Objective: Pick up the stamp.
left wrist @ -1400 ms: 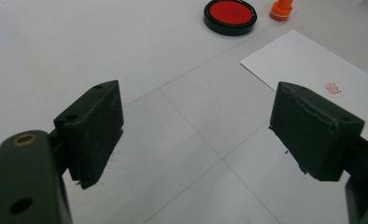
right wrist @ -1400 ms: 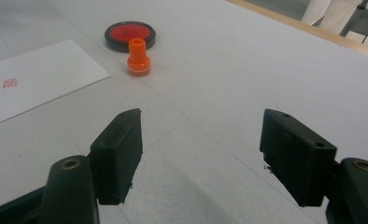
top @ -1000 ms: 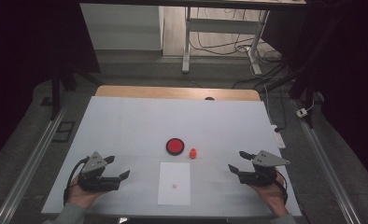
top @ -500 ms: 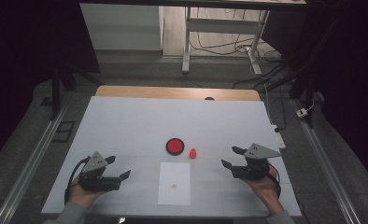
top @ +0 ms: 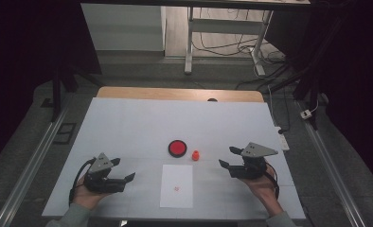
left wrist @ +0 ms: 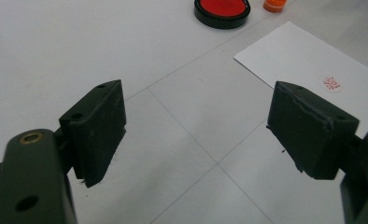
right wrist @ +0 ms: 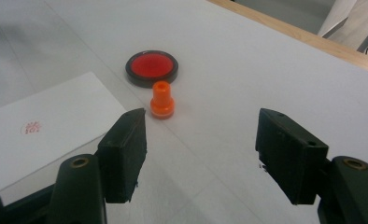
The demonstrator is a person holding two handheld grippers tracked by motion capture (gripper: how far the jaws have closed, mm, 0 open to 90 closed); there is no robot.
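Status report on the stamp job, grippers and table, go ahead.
Left gripper open, holding nothing. Right gripper open, nearest the orange stamp. Stamp upright beside red ink pad; paper already marked. Nothing in the way.

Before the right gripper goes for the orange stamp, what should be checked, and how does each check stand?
1. Right gripper jaws apart, nothing held: ok.
2. Orange stamp upright, free of the ink pad: ok.
3. Table path between gripper and stamp unobstructed: ok.
4. Paper sheet lies flat, already bearing a red mark: ok.
5. Left gripper open, off to the side: ok.
6. Ink on the stamp face: cannot tell.
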